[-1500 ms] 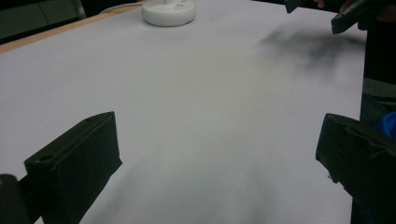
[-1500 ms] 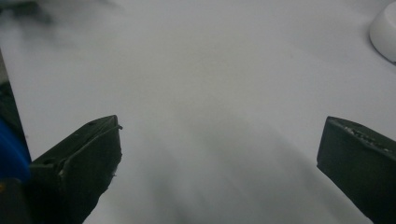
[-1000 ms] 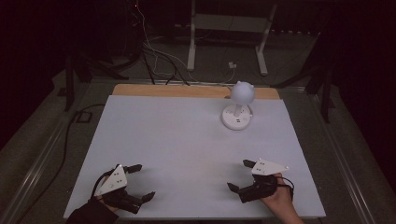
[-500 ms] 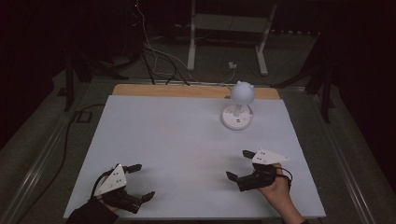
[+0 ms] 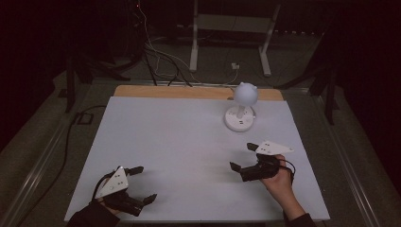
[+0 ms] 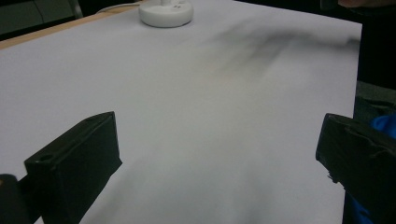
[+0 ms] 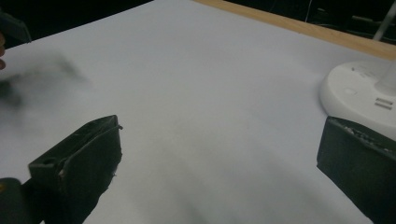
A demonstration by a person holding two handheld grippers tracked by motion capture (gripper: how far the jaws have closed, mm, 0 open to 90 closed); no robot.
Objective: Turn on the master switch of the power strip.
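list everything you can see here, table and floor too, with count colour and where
lamp: 1, white, round head on a round base, far right part of the table
table: 1, pale grey-white top with a wooden strip along the far edge, centre
cables: several, dark and white, on the floor beyond the table
stand legs: 2, light grey, on the floor behind the table
left gripper: 1, black with a grey plate, near left corner, jaws open, holding nothing
right gripper: 1, black with a grey plate, near right, jaws open, short of the lamp
hands: 2, one on each gripper, at the near edge
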